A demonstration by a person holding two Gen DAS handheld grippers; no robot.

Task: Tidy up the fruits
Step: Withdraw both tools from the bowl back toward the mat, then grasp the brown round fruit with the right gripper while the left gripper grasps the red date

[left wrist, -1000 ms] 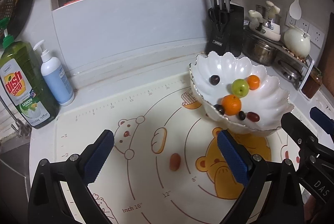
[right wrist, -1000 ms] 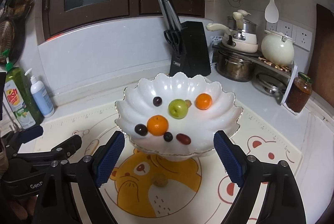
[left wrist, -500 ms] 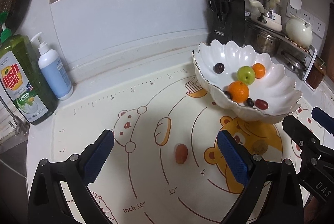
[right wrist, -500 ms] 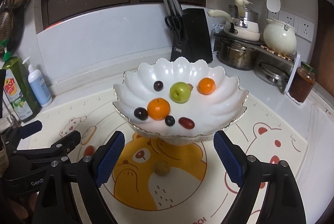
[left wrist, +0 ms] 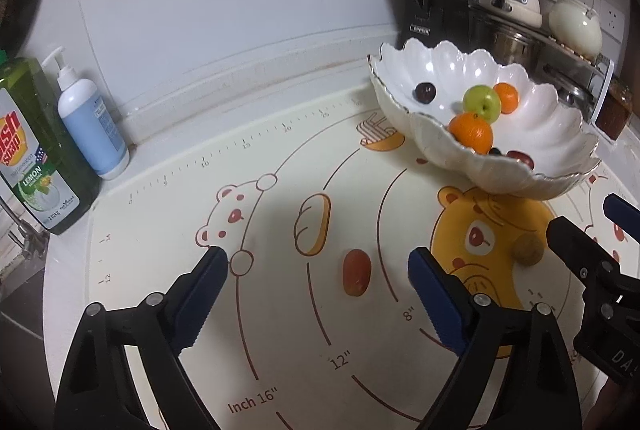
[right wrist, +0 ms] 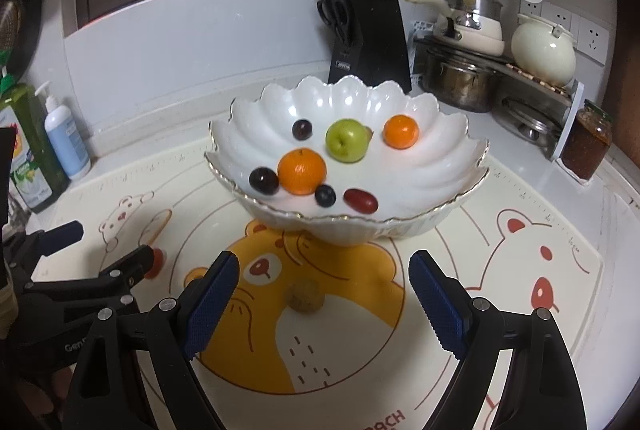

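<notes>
Kitchen counter [left wrist: 248, 97], fruit sort partway done. Already in scalloped white bowl [right wrist: 436, 133]: two oranges, green apple [right wrist: 346, 141], dark grapes, one red oblong fruit. Left out on baking mat [left wrist: 280, 350]: red oblong fruit [left wrist: 356, 272] and small brown round fruit [right wrist: 305, 294], both lying bare, well apart from each other.

Left claw [left wrist: 318, 284] wide but closing, red fruit lying between jaws, pads not touching it. Right claw [right wrist: 324, 290] wide, empty, brown fruit between jaws just in front of bowl's base.

By the look of it, two pickups and two drops into bowl remain.

Room: mat open on near side and to left; soap bottles [left wrist: 60, 133] sit at far left edge, clear of work. Tight spots: bowl rim overhanging brown fruit, and the two claws close beside each other.
</notes>
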